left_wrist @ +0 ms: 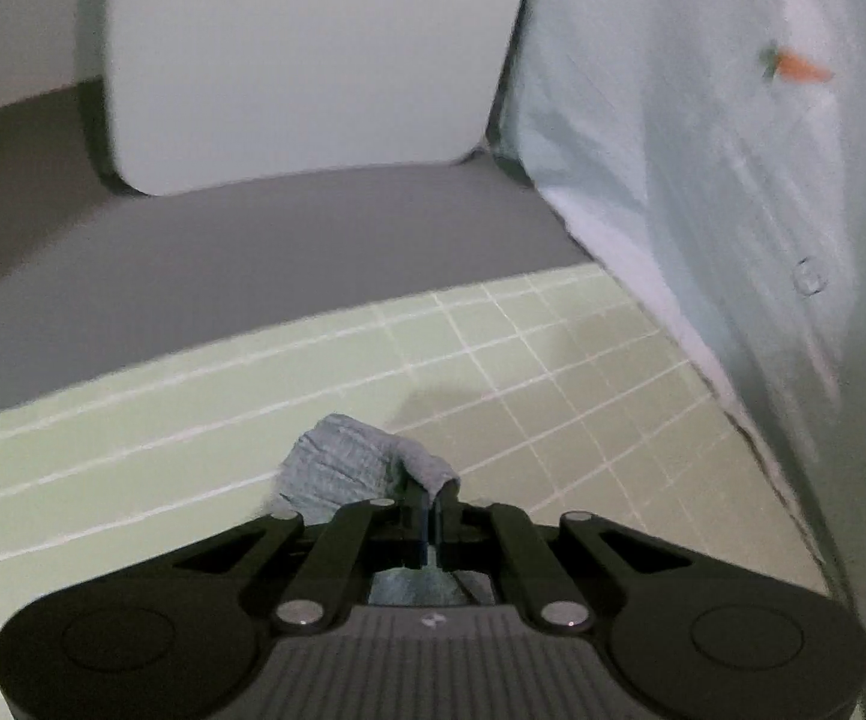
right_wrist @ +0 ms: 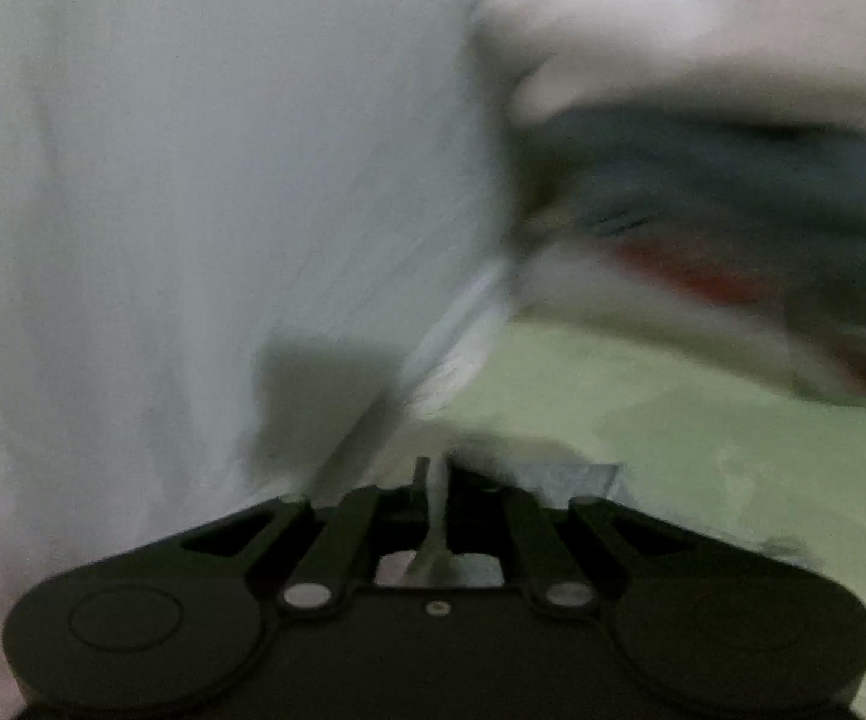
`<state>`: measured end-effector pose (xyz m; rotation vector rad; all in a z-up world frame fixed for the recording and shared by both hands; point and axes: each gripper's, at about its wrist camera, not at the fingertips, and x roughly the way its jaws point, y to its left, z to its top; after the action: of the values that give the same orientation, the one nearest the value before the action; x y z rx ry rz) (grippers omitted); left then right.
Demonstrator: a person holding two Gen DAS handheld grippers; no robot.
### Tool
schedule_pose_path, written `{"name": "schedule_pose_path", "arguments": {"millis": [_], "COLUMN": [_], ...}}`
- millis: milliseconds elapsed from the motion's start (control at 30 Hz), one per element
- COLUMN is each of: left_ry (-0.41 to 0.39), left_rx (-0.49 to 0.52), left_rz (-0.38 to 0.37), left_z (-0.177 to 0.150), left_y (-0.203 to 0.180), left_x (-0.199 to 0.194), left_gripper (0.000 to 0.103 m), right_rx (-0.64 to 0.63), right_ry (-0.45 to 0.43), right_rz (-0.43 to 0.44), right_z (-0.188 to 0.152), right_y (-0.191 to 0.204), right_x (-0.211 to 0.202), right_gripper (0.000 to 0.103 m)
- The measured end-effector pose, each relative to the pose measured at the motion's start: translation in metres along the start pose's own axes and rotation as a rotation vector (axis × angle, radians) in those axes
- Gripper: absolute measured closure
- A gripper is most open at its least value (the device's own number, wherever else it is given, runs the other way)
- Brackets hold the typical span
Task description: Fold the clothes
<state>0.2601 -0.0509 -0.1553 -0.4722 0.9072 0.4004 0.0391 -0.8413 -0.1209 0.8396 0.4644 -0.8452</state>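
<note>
While left gripper (left_wrist: 433, 501) pinches ribbed cuff (left_wrist: 348, 462), right gripper (right_wrist: 436, 474) nearly closed, clamps pale garment (right_wrist: 222, 180).

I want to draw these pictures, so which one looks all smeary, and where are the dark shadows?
Right wrist view: very smeary, the pile of clothes streaked by blur, a dark shadow on the pale shirt. Left wrist view: sharper, the green mat lines clear but curved by the lens, a soft shadow beyond the grey cloth in the left gripper; corners are black.

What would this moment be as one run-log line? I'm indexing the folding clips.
step: fold | left gripper: shut on blue cuff | right gripper: shut on pale garment | surface: green grid mat
</note>
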Motion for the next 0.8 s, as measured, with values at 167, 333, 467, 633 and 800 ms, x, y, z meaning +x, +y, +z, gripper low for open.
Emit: {"name": "schedule_pose_path", "arguments": {"millis": [167, 333, 467, 633, 800], "left_ry": [-0.014, -0.023, 0.036, 0.098, 0.156], "left_rx": [0.067, 0.224, 0.240, 0.309, 0.373], "left_rz": [-0.018, 0.012, -0.040, -0.085, -0.150], "left_z": [-0.013, -0.044, -0.068, -0.101, -0.136], "left_y": [-0.027, -0.036, -0.034, -0.052, -0.074], "left_x": [0.010, -0.012, -0.030, -0.049, -0.075], "left_gripper": [0.031, 0.023, 0.021, 0.020, 0.020], "right_rx": [-0.130, -0.265, -0.197, -0.121, -0.273], "right_ry": [0.001, -0.026, -0.047, 0.037, -0.001], "right_rz": [-0.012, -0.159, -0.249, -0.233, -0.280], "right_z": [-0.019, -0.057, -0.080, -0.100, -0.115], "right_y": [0.031, 0.004, -0.043, -0.068, -0.043], "right_x": [0.036, -0.008, -0.045, -0.041, -0.027], "right_gripper": [0.022, 0.012, 0.004, 0.007, 0.028]}}
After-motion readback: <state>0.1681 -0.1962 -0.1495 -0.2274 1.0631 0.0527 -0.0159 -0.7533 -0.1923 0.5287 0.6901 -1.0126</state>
